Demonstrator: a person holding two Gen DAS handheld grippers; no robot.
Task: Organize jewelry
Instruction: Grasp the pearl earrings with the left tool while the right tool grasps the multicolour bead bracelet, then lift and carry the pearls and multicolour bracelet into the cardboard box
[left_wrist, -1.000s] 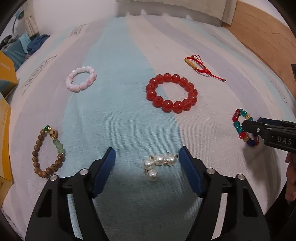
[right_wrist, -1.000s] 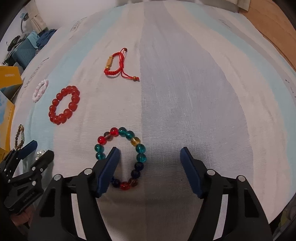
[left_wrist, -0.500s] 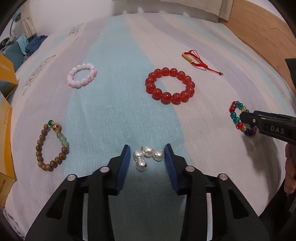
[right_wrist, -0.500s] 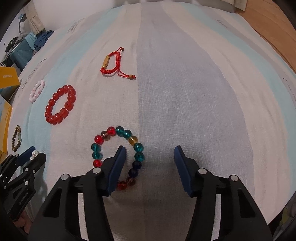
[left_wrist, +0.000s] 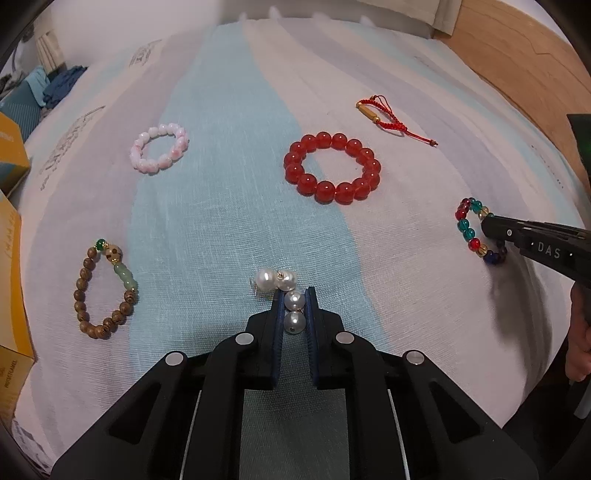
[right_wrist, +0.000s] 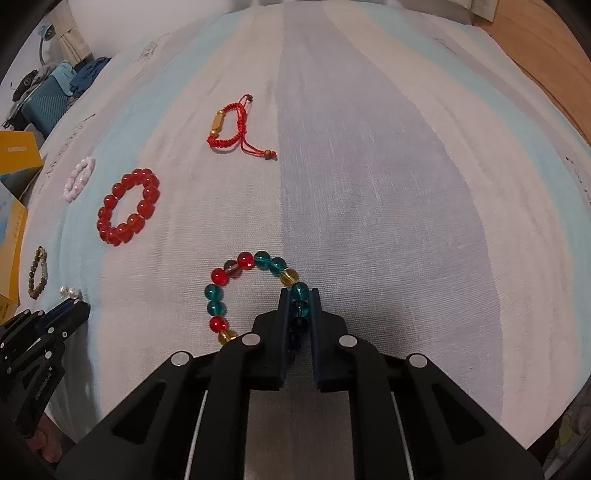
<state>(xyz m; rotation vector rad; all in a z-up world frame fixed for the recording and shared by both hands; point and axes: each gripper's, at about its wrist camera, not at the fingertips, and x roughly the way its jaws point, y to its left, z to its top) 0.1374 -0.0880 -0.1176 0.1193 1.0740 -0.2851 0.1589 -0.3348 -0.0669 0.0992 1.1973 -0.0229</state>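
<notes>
My left gripper (left_wrist: 294, 295) is shut on the pearl earrings (left_wrist: 294, 300); two pearls sit between the pads and two more lie just ahead on the cloth. My right gripper (right_wrist: 299, 295) is shut on the right side of the multicoloured bead bracelet (right_wrist: 236, 266), which lies on the bed. That bracelet (left_wrist: 466, 226) and the right gripper (left_wrist: 491, 226) also show at the right of the left wrist view. The left gripper (right_wrist: 79, 308) shows at the lower left of the right wrist view.
On the striped bedsheet (left_wrist: 229, 206) lie a red bead bracelet (left_wrist: 332, 168), a pink bead bracelet (left_wrist: 159, 152), a wooden bead bracelet (left_wrist: 105, 290) and a red cord bracelet (left_wrist: 384, 118). Yellow boxes (left_wrist: 11, 147) stand at the left edge. A wooden floor (left_wrist: 517, 66) is at the right.
Both grippers have closed from wide open: the left onto the pearl earrings, the right onto the multicoloured bracelet. Both moved slightly forward.
</notes>
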